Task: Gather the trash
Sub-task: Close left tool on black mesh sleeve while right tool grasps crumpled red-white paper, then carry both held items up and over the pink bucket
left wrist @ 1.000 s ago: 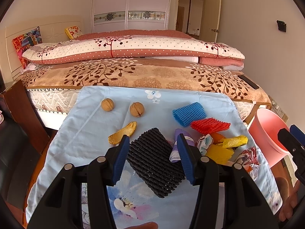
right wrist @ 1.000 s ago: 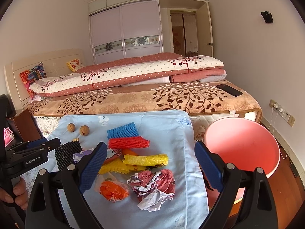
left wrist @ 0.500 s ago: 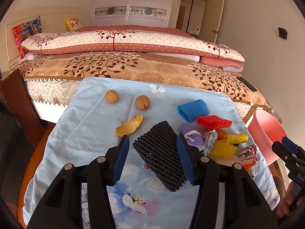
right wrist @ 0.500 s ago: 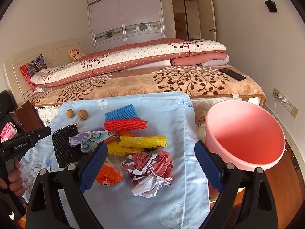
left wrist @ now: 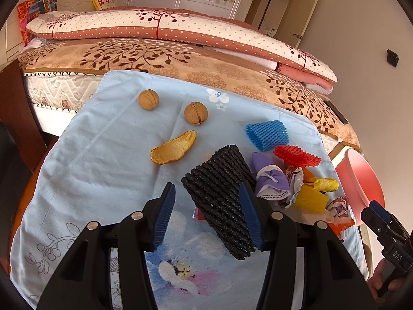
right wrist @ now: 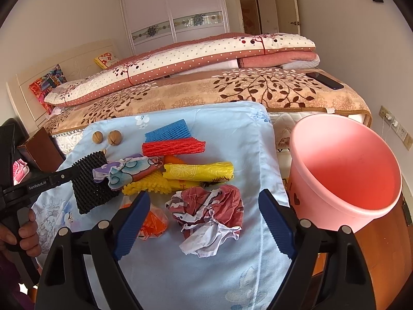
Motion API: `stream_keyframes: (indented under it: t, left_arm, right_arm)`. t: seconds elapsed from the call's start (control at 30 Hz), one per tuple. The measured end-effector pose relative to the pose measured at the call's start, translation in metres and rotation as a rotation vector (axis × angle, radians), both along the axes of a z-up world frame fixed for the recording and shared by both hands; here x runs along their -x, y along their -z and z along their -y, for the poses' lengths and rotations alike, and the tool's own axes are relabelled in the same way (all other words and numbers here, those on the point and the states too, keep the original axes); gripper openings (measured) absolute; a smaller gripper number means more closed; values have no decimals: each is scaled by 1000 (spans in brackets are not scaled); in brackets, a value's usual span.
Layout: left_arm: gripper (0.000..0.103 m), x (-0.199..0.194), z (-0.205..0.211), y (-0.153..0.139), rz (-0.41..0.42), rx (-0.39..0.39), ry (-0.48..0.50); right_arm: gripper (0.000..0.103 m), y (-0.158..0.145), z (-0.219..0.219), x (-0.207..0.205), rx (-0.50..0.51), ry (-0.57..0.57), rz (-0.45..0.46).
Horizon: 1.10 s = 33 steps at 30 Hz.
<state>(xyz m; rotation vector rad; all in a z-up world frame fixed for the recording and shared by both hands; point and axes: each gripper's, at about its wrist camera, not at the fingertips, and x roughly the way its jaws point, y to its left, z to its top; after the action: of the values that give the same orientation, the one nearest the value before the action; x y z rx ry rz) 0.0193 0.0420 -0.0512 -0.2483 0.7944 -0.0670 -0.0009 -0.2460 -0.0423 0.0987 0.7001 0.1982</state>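
Walnuts (left wrist: 171,106) and orange peel (left wrist: 173,147) lie beyond black foam net (left wrist: 219,196).

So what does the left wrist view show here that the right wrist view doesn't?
Only the left wrist view shows the orange peel lying whole. Only the right wrist view shows the pink bucket whole, and the crumpled paper between the closing right claw's fingers. Both show the black foam net, which lies between the closing left claw's fingers, the two walnuts, and the blue foam net and the red foam net.

Bright daylight, sharp focus, fisheye-curved dark corners.
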Motion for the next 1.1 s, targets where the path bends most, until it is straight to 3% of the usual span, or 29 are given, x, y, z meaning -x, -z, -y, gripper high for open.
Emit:
stream_keyframes:
  t: [0.07,0.17,0.23,0.6,0.87,1.1]
  left_arm:
    - [31,-3,5,1,-6,-16,20]
    - [18,-3,8,1,4,-37,26]
    - [15,0,7,-1,21,-36,30]
    - [13,14,-5,-37,120,-19,29]
    - [13,16,-3,-48,136,-7,39]
    - [13,17,8,-57,146,-19,61]
  right_arm:
    - [83,2,1,-2,-8,1,-13]
    - [81,5,3,-4,-20,2,-29]
    - [80,7,4,-6,-22,1,-40]
    - [77,22,12,-32,-44,5,-134]
    - [77,39,9,-50,-98,-63,-236]
    - [41,33,6,-37,-123,-96,-207]
